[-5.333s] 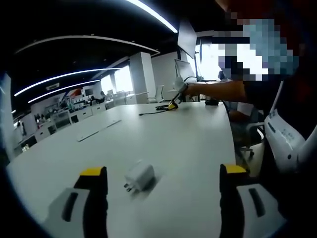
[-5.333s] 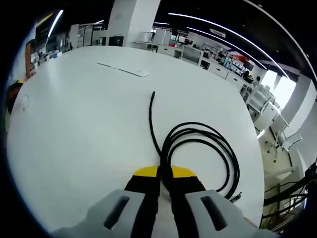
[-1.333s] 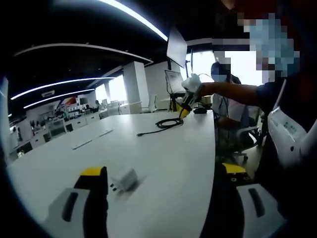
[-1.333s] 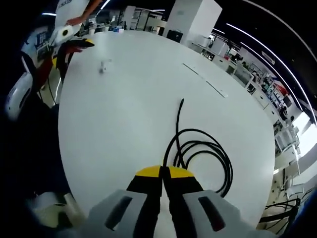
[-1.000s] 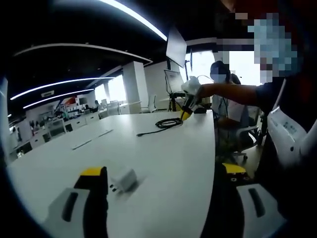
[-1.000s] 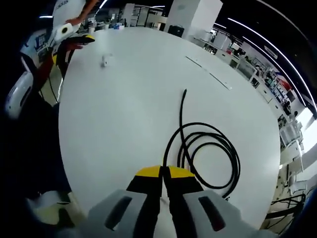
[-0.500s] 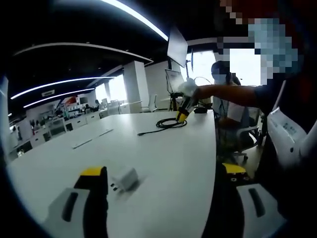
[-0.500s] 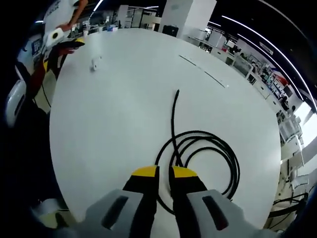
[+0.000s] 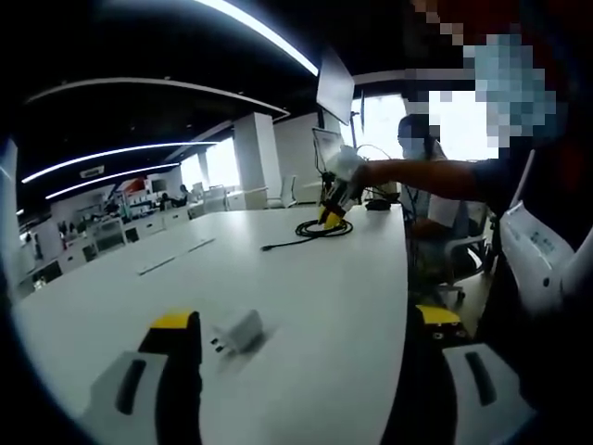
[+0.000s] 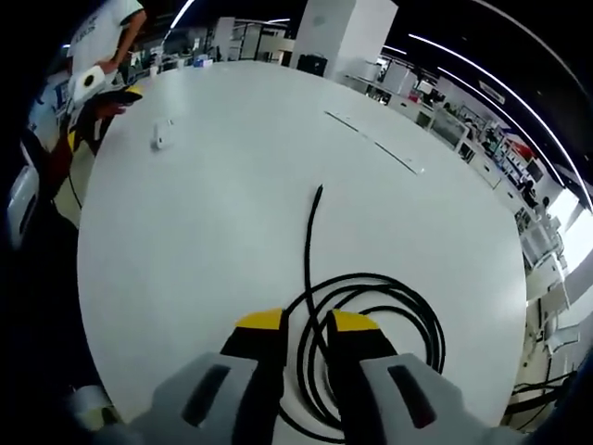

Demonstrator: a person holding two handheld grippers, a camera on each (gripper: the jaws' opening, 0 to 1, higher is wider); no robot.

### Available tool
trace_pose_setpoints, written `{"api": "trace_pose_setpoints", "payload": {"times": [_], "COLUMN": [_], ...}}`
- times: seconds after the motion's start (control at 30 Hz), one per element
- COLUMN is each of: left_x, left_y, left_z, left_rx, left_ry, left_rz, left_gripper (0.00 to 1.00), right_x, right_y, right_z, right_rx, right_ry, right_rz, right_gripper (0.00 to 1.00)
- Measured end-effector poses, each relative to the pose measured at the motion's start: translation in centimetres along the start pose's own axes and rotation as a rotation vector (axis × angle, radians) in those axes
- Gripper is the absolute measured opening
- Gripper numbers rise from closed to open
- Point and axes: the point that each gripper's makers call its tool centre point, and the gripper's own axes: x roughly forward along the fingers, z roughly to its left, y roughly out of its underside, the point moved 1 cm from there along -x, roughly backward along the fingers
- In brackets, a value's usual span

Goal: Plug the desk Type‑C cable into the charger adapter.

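Cable under the right gripper, adapter ahead of the left.

The black Type-C cable [image 10: 371,320] is coiled on the white table [image 10: 232,204]; strands are straddled by the slightly parted right gripper [image 10: 306,336], and no firm grip can be made out. Its free end is pointed away along the jaws' line, toward the charger adapter [image 9: 238,333], which is well apart from it. The adapter lies just ahead of the wide-open, empty left gripper [image 9: 306,348], the nearer one.
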Motion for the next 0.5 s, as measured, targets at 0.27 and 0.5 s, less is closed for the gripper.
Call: {"api": "trace_pose_setpoints", "payload": {"times": [0.27,0.5], "left_x": [0.15,0.19], "left_y": [0.0,-0.41], "left_z": [-0.01,0.12], "left_rx": [0.0,0.013], "left_ry": [0.004,0.002], "left_rz": [-0.001,0.003], "left_gripper": [0.94,0.95], "right_x": [0.23,0.82], "right_y": [-0.03,-0.75], "right_z": [0.29,0.93], "right_rx": [0.005,0.002], "right_ry": [-0.028,-0.076], "right_rz": [0.004,-0.006], "right_gripper": [0.32,0.5]}}
